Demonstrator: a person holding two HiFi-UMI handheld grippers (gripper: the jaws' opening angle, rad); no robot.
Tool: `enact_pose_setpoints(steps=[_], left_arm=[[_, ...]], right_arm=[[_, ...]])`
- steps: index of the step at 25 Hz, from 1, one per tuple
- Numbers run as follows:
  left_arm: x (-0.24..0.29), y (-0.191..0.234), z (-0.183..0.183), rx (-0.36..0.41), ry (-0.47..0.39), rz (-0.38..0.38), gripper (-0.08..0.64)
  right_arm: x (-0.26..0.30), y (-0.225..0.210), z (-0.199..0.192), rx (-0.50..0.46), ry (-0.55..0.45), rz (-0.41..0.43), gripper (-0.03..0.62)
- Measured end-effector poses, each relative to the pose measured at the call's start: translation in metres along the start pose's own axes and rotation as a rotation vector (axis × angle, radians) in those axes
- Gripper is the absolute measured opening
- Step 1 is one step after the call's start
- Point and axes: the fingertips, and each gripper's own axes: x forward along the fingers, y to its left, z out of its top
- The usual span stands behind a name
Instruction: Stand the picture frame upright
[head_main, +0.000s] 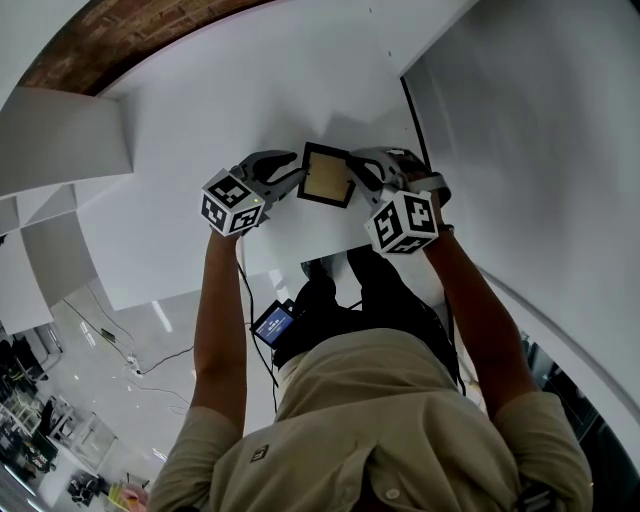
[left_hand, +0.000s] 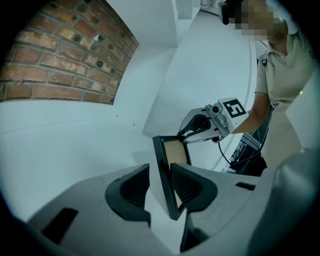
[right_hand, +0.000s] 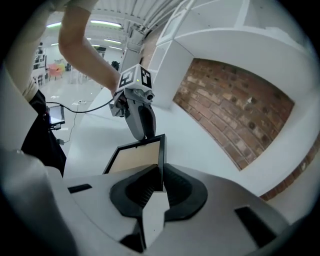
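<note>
The picture frame (head_main: 327, 176) has a black border and a tan panel, and it hangs tilted over the white table (head_main: 250, 110) between my two grippers. My right gripper (head_main: 358, 182) is shut on the frame's right edge; in the right gripper view both pads clamp the black rim (right_hand: 161, 165). My left gripper (head_main: 297, 177) straddles the opposite edge. In the left gripper view the frame (left_hand: 167, 170) lies against the right pad (left_hand: 187, 185), with a gap to the left pad. I also see the left gripper (right_hand: 140, 117) beyond the frame in the right gripper view.
A red brick wall (head_main: 120, 30) runs behind the white table. A white panel with a dark seam (head_main: 415, 120) rises at the right. White shelf blocks (head_main: 60, 140) stand at the left. A small screen device (head_main: 272, 322) hangs at the person's waist.
</note>
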Motion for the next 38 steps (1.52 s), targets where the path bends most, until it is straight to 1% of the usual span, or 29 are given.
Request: enact_pose_setpoints(steps=[4,6,9,10,12,15,17,21,25,27,29,30,33,38], left_arm=[[-0.006,-0.021,0.003,0.026,-0.016,-0.061,0.116],[-0.008,-0.031,0.002,0.047,-0.011,-0.08,0.115],[-0.013,-0.035,-0.001,0.081,-0.005,-0.054,0.11],[-0.015,-0.036,-0.001,0.091,-0.009,-0.043,0.094],[-0.019,-0.038,0.0,0.12,-0.023,-0.021,0.083],[-0.022,-0.04,0.001,0.184,-0.042,0.014,0.082],[-0.024,-0.041,0.0,0.212,-0.056,0.032,0.08],[-0.029,-0.044,-0.007,0.244,-0.055,0.05,0.078],[-0.031,-0.047,-0.011,0.266,-0.043,0.061,0.078],[-0.034,-0.048,-0.012,0.274,-0.034,0.063,0.078],[-0.037,-0.049,-0.012,0.283,-0.026,0.067,0.078],[-0.038,-0.05,-0.011,0.29,-0.027,0.067,0.078],[-0.042,-0.055,-0.01,0.311,-0.024,0.067,0.078],[-0.048,-0.061,-0.017,0.343,0.003,0.07,0.078]], right_arm=[[-0.011,0.008,0.015,-0.085,-0.041,-0.022,0.04],[-0.015,0.013,0.022,-0.118,-0.054,-0.026,0.04],[-0.019,0.021,0.026,-0.143,-0.055,-0.028,0.041],[-0.021,0.023,0.028,-0.144,-0.057,-0.028,0.041],[-0.024,0.025,0.031,-0.134,-0.066,-0.029,0.049],[-0.029,0.025,0.035,-0.072,-0.092,-0.034,0.062],[-0.032,0.025,0.038,-0.004,-0.119,-0.032,0.09],[-0.038,0.026,0.039,0.191,-0.173,0.009,0.155],[-0.043,0.032,0.035,0.406,-0.232,0.099,0.156],[-0.047,0.034,0.037,0.49,-0.265,0.138,0.13],[-0.05,0.039,0.04,0.523,-0.283,0.177,0.079],[-0.051,0.043,0.041,0.527,-0.286,0.193,0.072],[-0.053,0.051,0.045,0.518,-0.284,0.214,0.069],[-0.056,0.062,0.053,0.473,-0.273,0.216,0.067]])
